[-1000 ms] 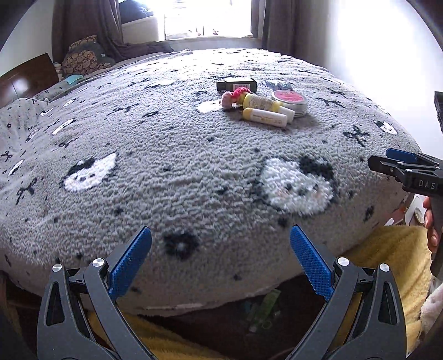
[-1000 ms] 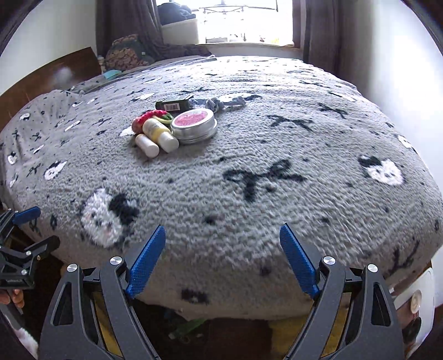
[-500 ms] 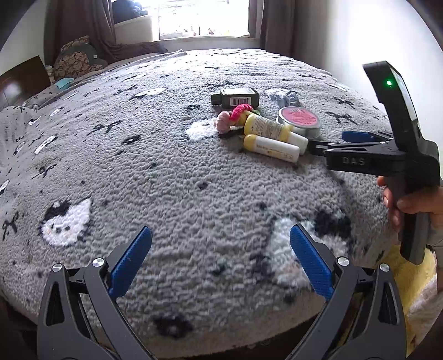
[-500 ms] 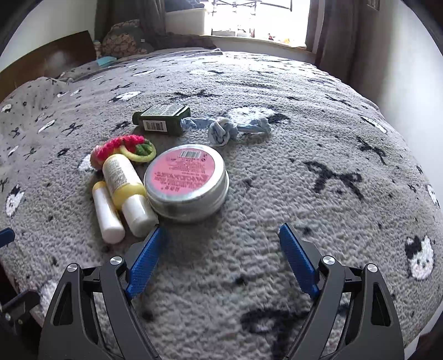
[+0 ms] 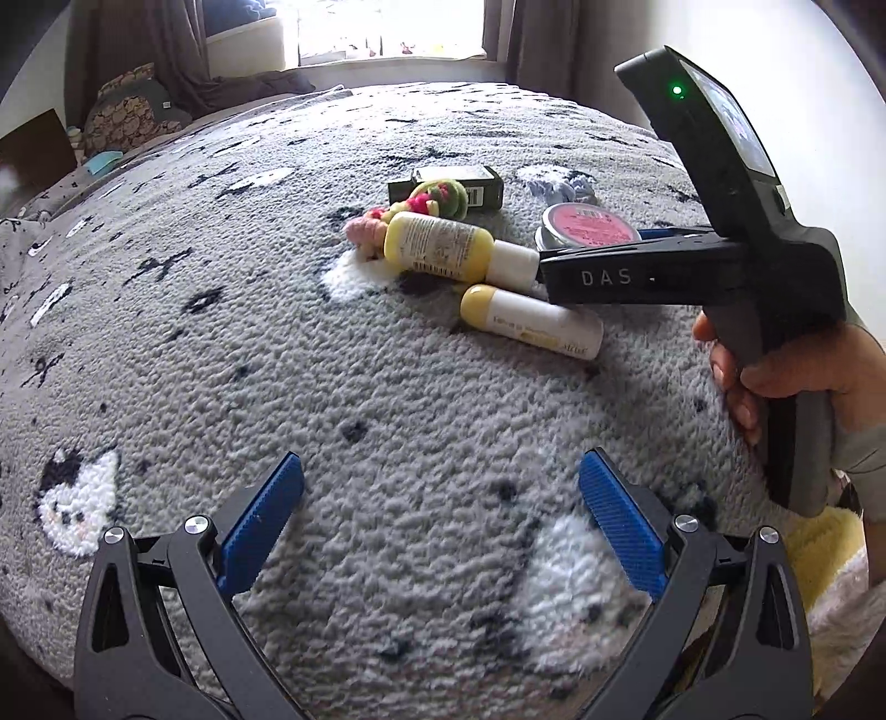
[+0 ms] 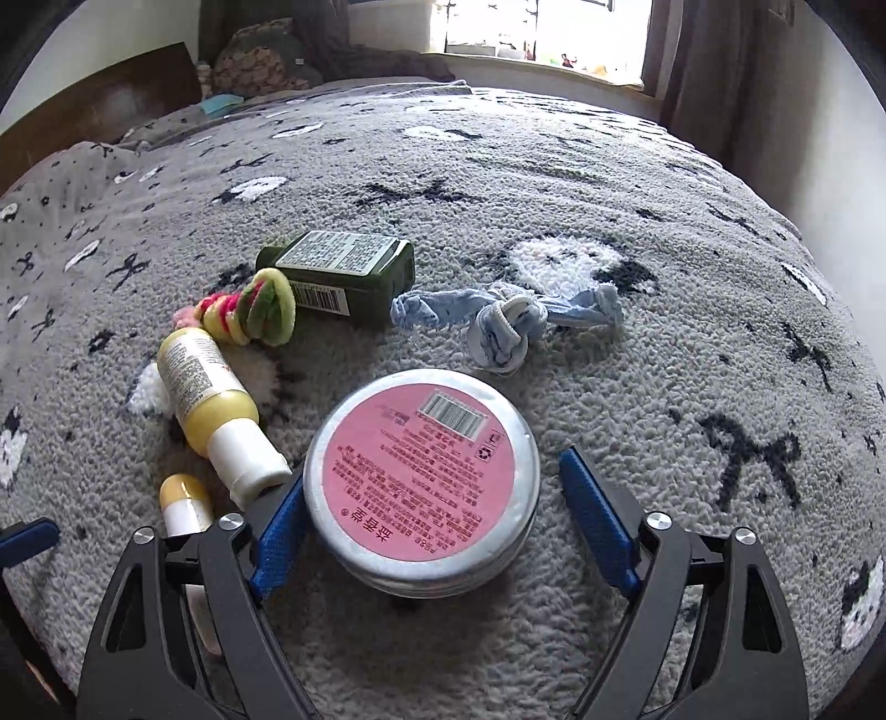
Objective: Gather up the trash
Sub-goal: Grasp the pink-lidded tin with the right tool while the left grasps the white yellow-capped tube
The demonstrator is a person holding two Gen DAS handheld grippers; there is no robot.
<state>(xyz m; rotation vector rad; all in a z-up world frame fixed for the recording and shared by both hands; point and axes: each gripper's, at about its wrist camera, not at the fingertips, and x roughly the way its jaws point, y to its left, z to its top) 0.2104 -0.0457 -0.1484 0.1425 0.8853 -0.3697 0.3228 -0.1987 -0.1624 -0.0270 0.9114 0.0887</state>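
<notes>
both grippers hover over the bed: right gripper [image 6: 432, 520] closing around the round tin [image 6: 421, 476], right pad not touching yet; left gripper [image 5: 443, 520] wide, empty.

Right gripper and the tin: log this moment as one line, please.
right gripper: jaws just closing around tin, right pad not touching | left gripper: open, empty, over blanket | tin: on blanket

Grey fleece blanket [image 5: 387, 415], black bows and white cat faces, under the jaws and spreading ahead of them. Far ahead: bright window [image 6: 542, 33], dark curtains [image 5: 149, 50]. Ahead-left: patterned cushion [image 6: 260, 63], brown wooden headboard [image 6: 99, 111]. Yellow cloth [image 5: 819, 543] low, right of the left-view jaws.
</notes>
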